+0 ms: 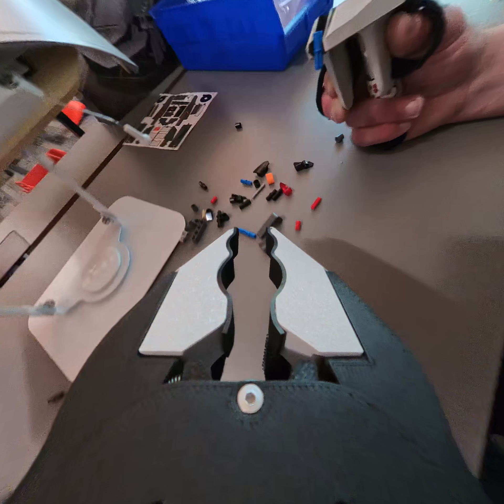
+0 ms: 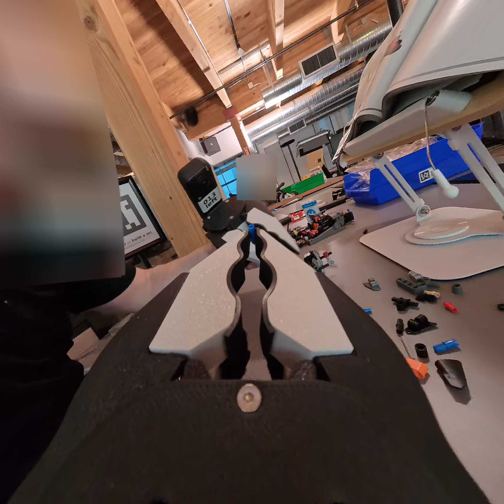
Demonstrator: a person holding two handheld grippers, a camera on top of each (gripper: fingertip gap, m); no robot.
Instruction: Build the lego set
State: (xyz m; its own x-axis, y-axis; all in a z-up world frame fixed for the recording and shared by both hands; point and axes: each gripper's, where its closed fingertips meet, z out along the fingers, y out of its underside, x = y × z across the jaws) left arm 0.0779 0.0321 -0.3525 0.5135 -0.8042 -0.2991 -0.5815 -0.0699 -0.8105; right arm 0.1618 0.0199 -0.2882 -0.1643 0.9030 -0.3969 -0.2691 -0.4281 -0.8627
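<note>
My right gripper (image 2: 252, 234) pinches a blue pin (image 2: 251, 231) (tip up) so it can plug in. My left gripper (image 1: 252, 231) is spread over loose pieces (image 1: 245, 196) mid-bench.

Grey table (image 1: 381, 272), timber-beamed ceiling (image 2: 177, 54), silver ducts (image 2: 313, 98)

Blue bin (image 1: 237, 41); grey table (image 1: 381, 218); orange piece (image 1: 269, 178)

The right gripper (image 2: 253, 236) pinches a small blue plastic peg (image 2: 252, 232) at its tips. Little loose bricks (image 2: 414, 324) lie on the grey table (image 2: 463, 436).
</note>
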